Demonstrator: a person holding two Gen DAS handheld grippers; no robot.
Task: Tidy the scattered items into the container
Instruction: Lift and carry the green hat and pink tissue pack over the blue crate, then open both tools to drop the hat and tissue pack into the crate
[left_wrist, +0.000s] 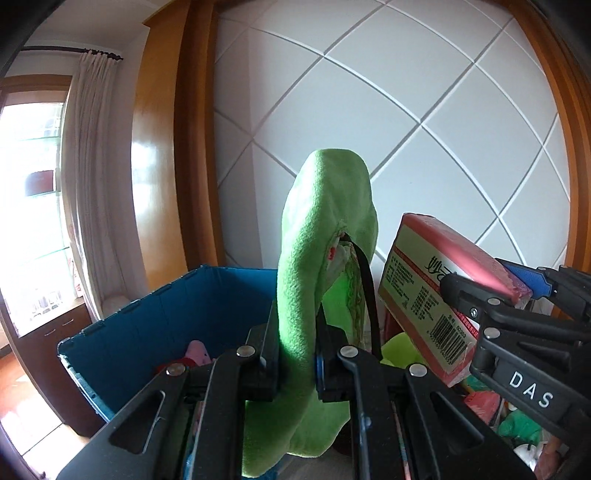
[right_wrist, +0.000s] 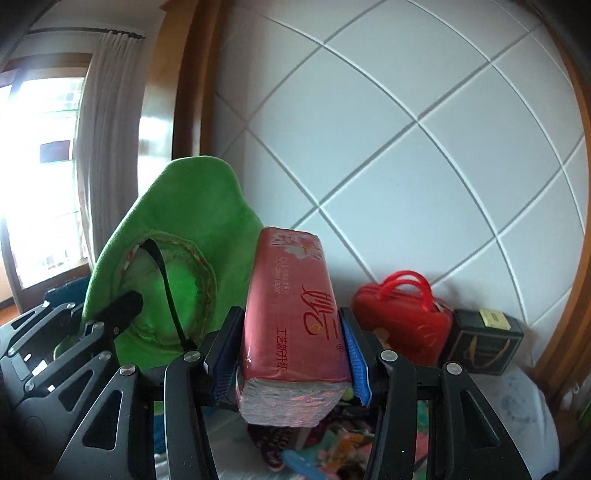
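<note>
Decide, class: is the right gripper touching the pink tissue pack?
Touching. The right wrist view shows the right gripper with both blue pads pressed against the sides of the pink tissue pack.

Materials and finishes on view

Green hat: soft matt fleece cloth, fuzzy nap, with a thin black strap (smooth, looks like webbing). Tissue pack: glossy pink plastic film, creased at the ends, with printed lettering. Left gripper and right gripper: matt black plastic links with bright metal rivets; ribbed blue pads. Bin: blue, smooth-walled, dull sheen. Red bag: shiny moulded plastic. Dark box: matt card with gold print. Wall panels: smooth white, faint satin finish. Wooden frame: varnished, glossy. Curtain: pale matt cloth.
</note>
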